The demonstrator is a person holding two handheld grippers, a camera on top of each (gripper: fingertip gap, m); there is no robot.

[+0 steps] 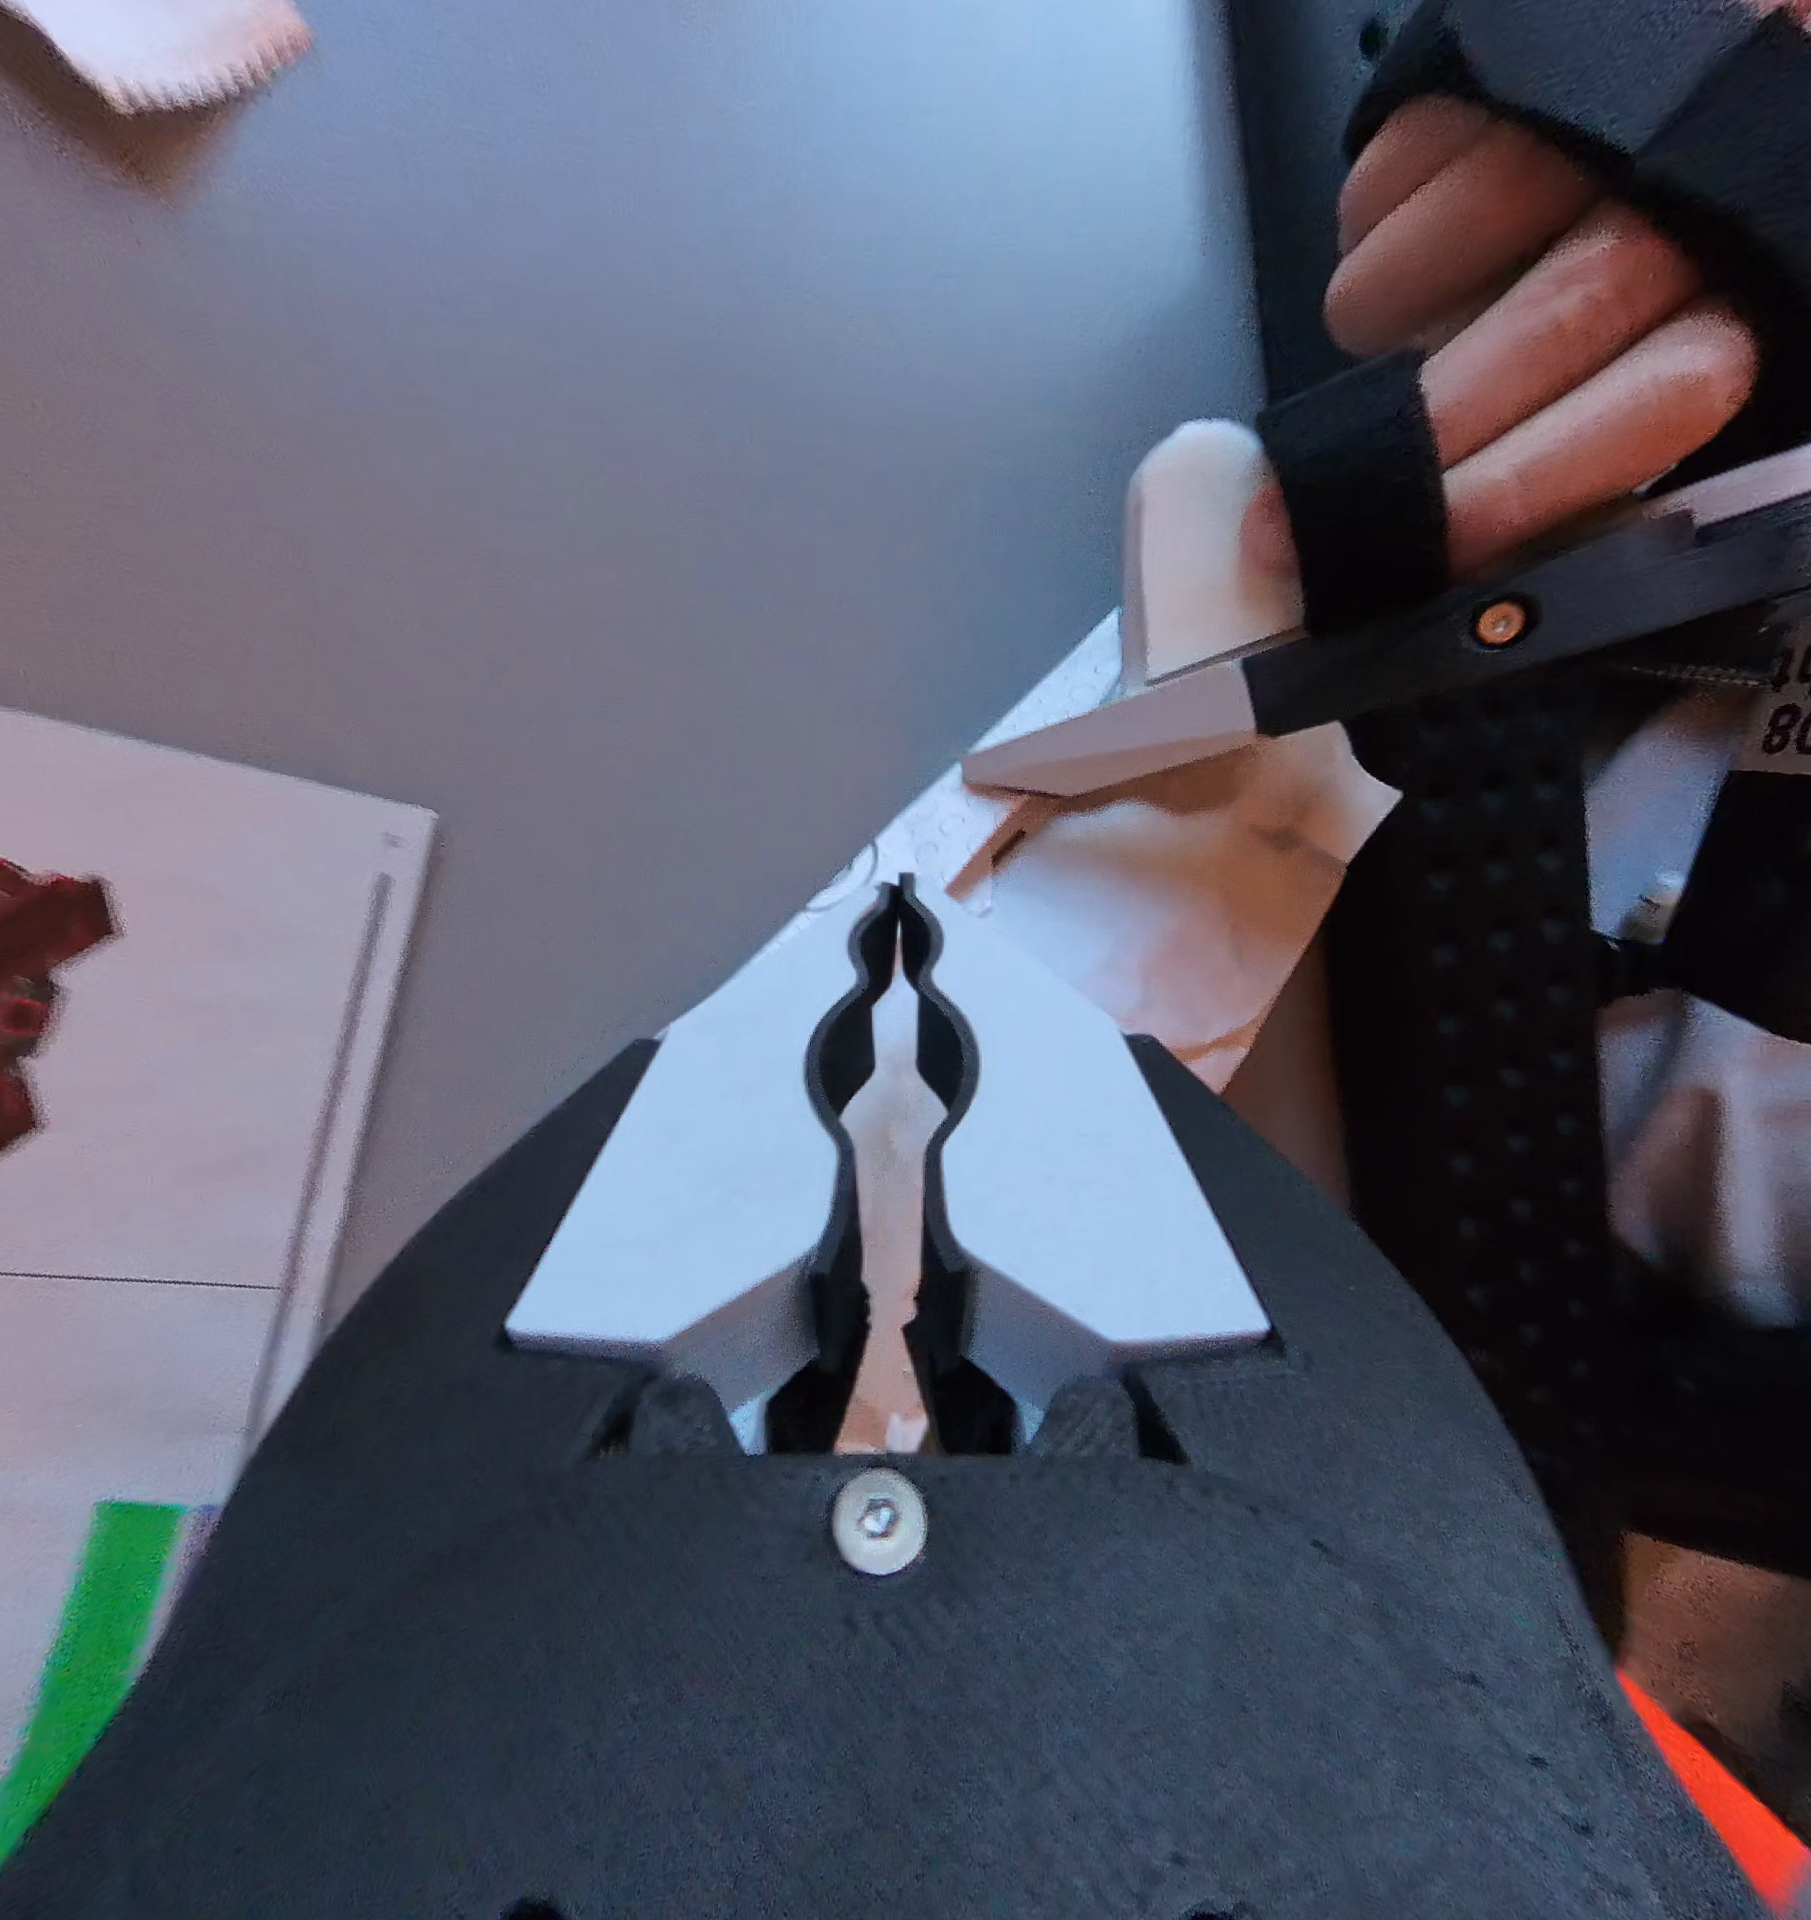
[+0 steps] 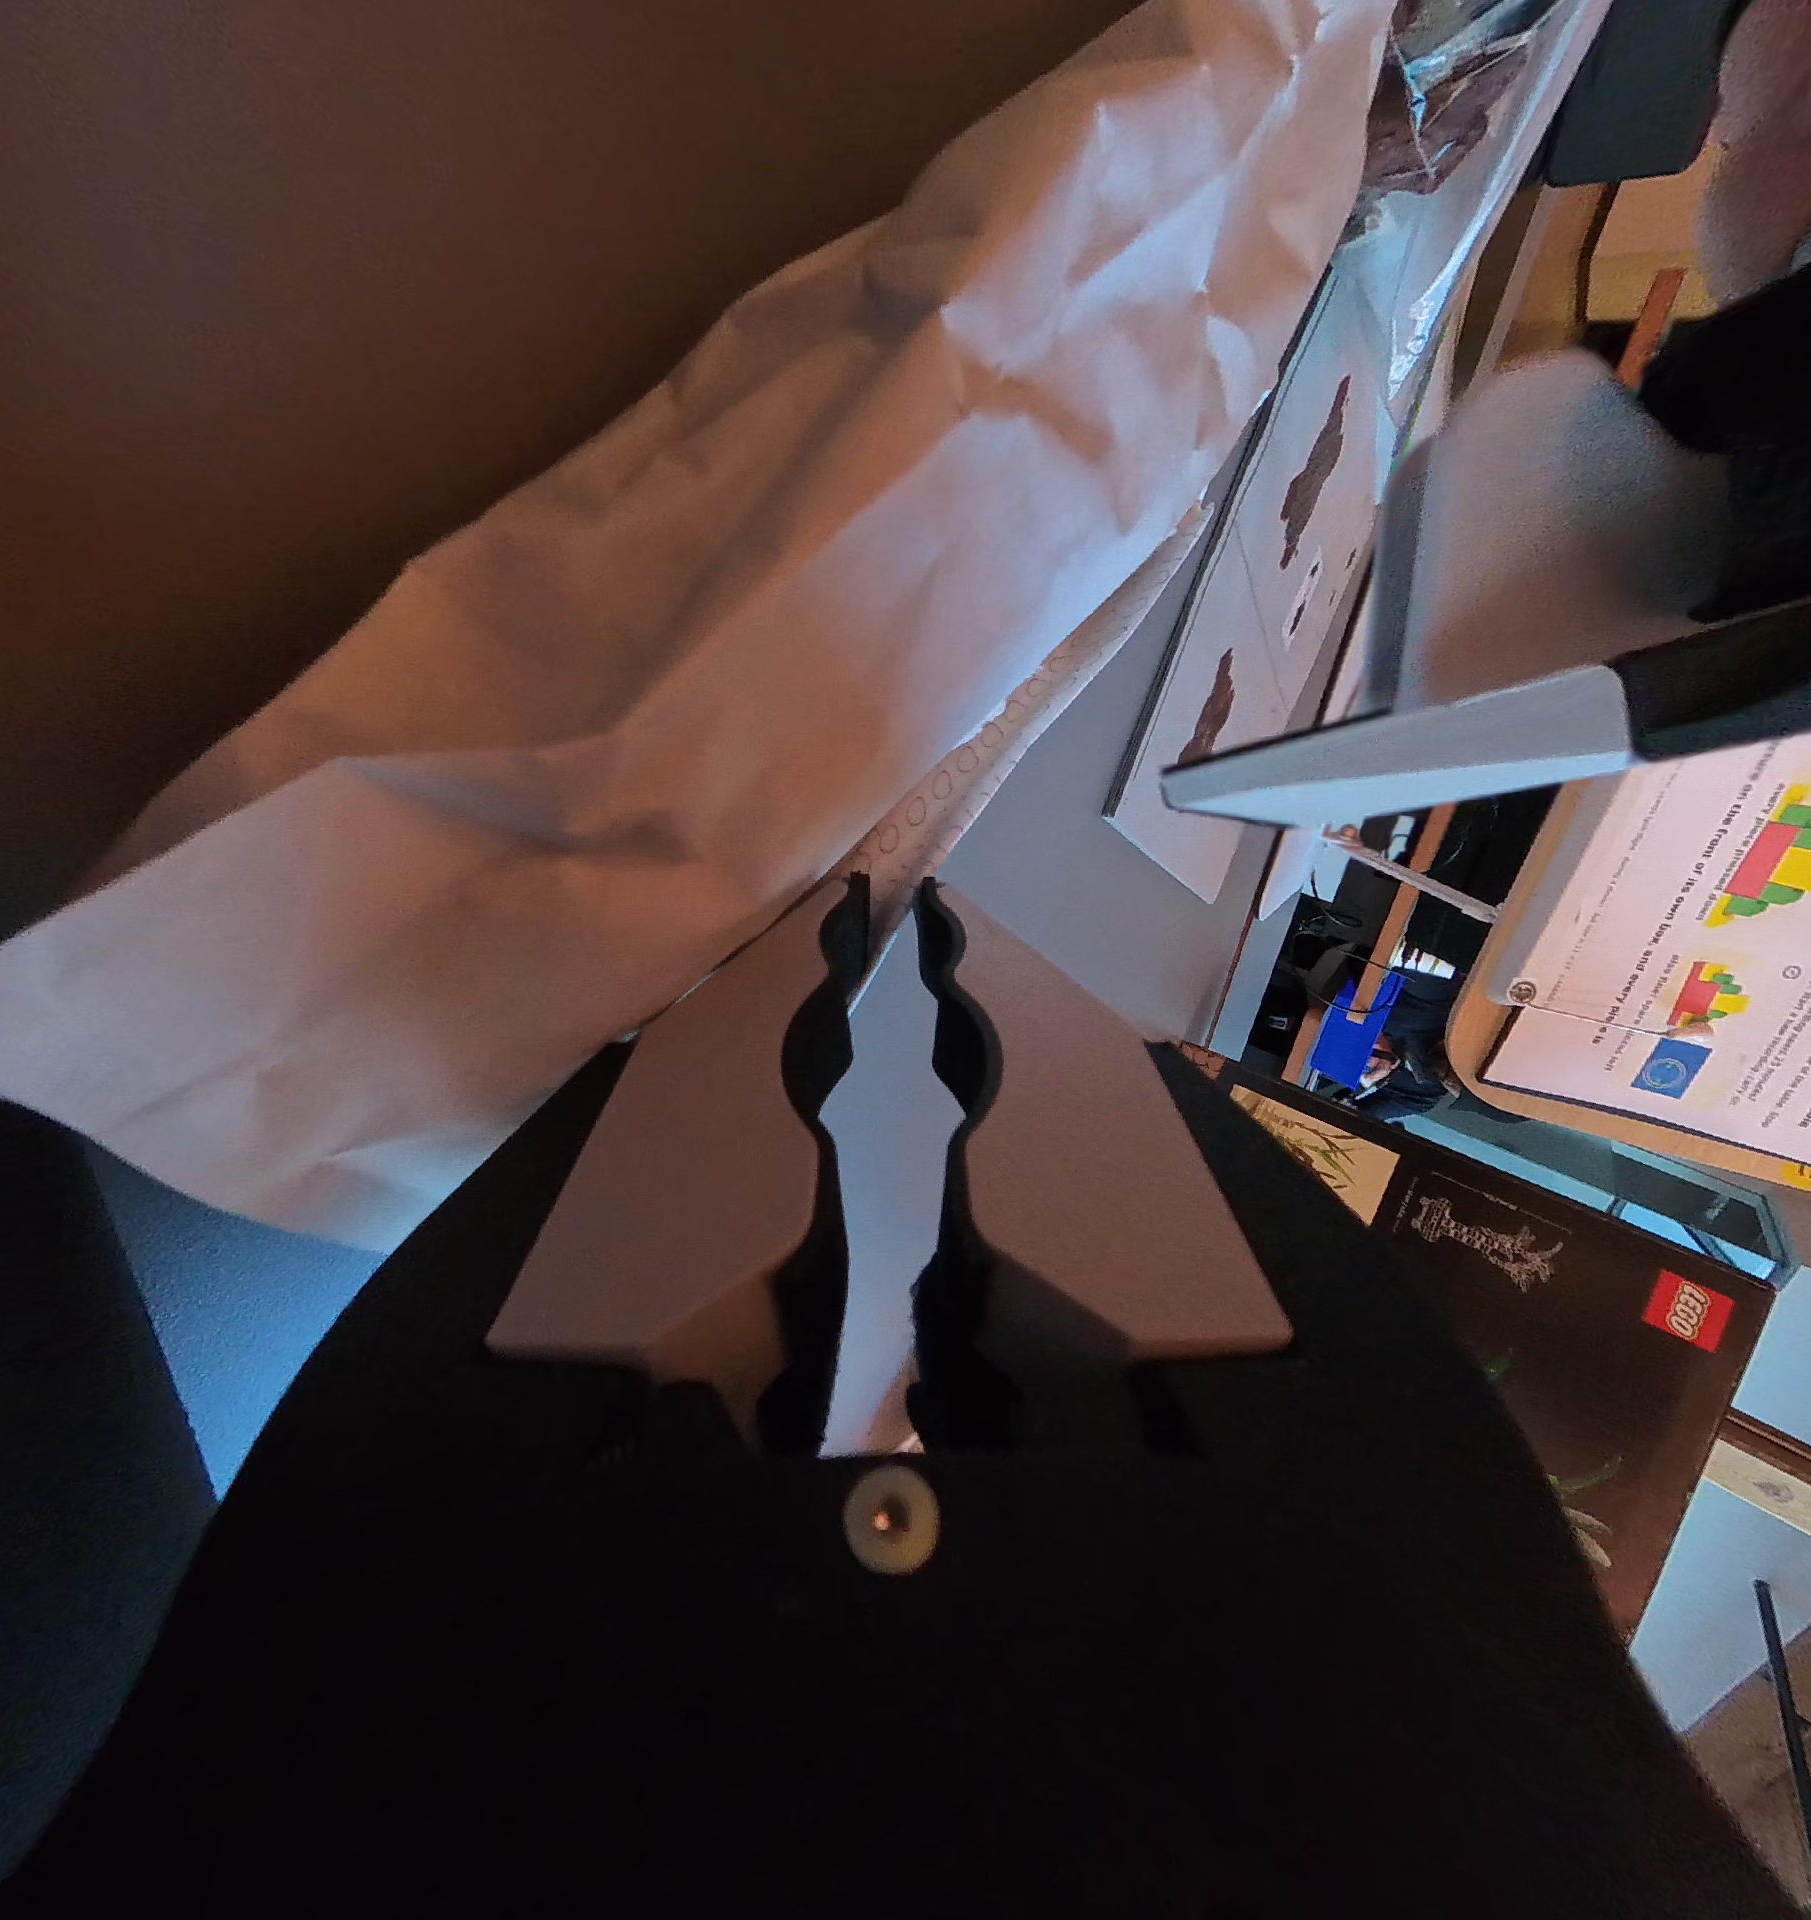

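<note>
A crumpled white paper bag [image 1: 1171,914] with a strip of embossed circles along one edge is held up between both grippers. My left gripper [image 1: 901,896] is shut on that edge, and paper shows between its fingers. My right gripper [image 2: 893,891] pinches the same circled edge of the bag [image 2: 672,675], its tips almost touching. In the left wrist view the right gripper [image 1: 974,821] comes in from the upper right, held by a hand [image 1: 1524,312] in a black strap. One grey finger [image 2: 1400,764] of the left gripper shows in the right wrist view.
A white booklet [image 1: 205,1039] with dark red shapes lies on the grey table [image 1: 672,416], and also shows in the right wrist view [image 2: 1285,582]. A black box with a red logo [image 2: 1566,1351], a printed sheet with coloured brick pictures [image 2: 1711,935] and a clear plastic bag [image 2: 1452,104] lie to the right. My right fingertips sit around 5 cm from my left ones.
</note>
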